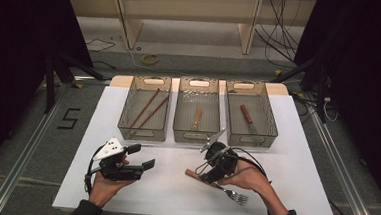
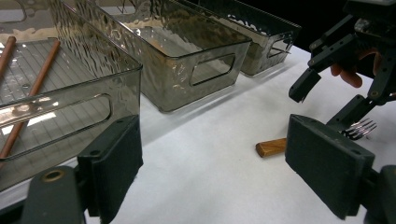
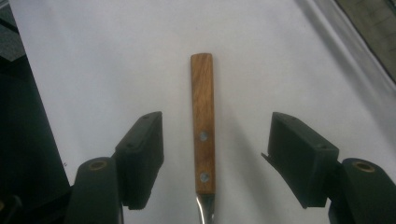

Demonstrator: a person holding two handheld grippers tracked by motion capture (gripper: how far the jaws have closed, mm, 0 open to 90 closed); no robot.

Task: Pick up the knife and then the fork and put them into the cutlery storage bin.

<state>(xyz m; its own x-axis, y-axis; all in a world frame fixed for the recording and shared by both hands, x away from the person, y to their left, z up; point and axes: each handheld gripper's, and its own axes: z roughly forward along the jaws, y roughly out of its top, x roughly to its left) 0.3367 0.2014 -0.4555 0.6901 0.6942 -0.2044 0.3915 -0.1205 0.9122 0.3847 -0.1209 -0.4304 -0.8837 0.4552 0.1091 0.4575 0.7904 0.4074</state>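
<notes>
A wooden-handled fork lies flat on the white counter, in front of three clear bins. The right gripper hovers over it, jaws wide, one on each side of the handle, not touching. The left gripper rests nearby, jaws wide and empty

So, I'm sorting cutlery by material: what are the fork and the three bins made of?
Fork: handle looks like varnished brown wood with visible grain and two metal rivets; tines shiny, likely steel. Bins: seemingly smoky, see-through rippled plastic.
</notes>
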